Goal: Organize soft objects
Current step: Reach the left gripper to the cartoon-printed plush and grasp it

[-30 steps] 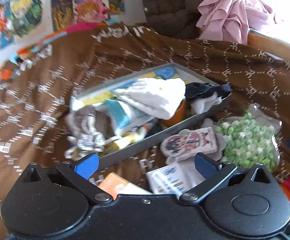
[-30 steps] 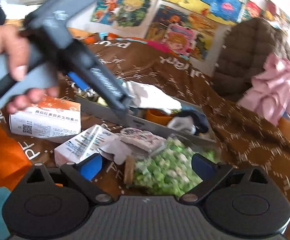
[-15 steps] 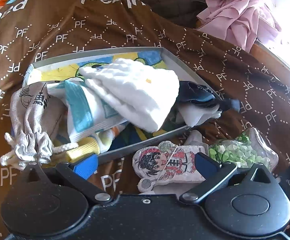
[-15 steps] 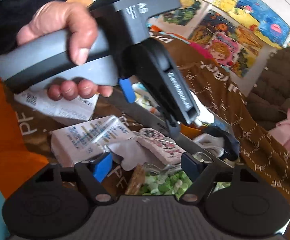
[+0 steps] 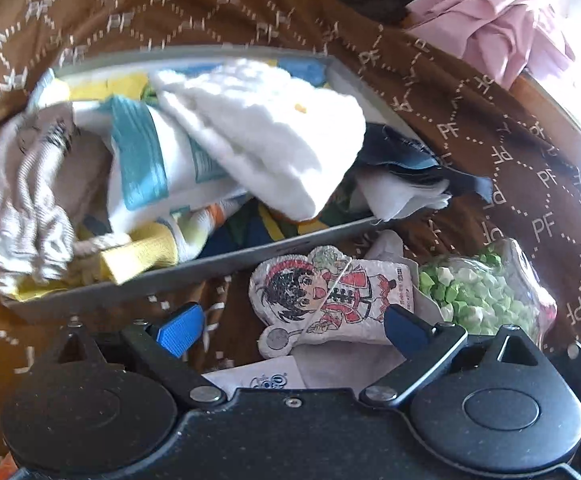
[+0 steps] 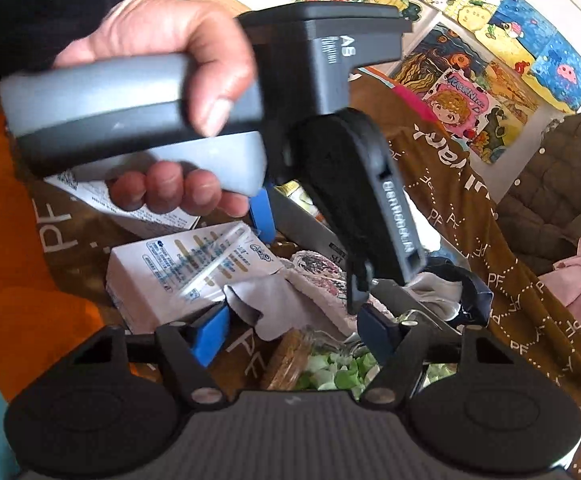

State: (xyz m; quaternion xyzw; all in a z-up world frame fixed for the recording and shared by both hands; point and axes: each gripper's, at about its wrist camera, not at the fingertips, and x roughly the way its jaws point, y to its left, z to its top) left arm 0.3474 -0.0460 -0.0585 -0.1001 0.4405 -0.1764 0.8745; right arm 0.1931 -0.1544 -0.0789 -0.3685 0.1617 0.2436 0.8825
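I see a flat cartoon-figure cushion (image 5: pixel 330 304) lying face-up just outside the grey tray (image 5: pixel 218 268); inside the tray, a white fluffy cloth (image 5: pixel 266 132) lies on a teal-striped towel (image 5: pixel 150 160).

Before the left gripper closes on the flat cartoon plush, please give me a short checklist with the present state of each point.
1. Left gripper open: ok.
2. Cartoon plush between its fingers: ok; pads not pressing yet.
3. Plush free of other things: not ok; its edge lies over a white carton.
4. Room in the grey tray: not ok; it is heaped with a white cloth and other soft items.
5. Right gripper clear: cannot tell; its fingers, just closing, hold nothing, near the star-filled bottle.
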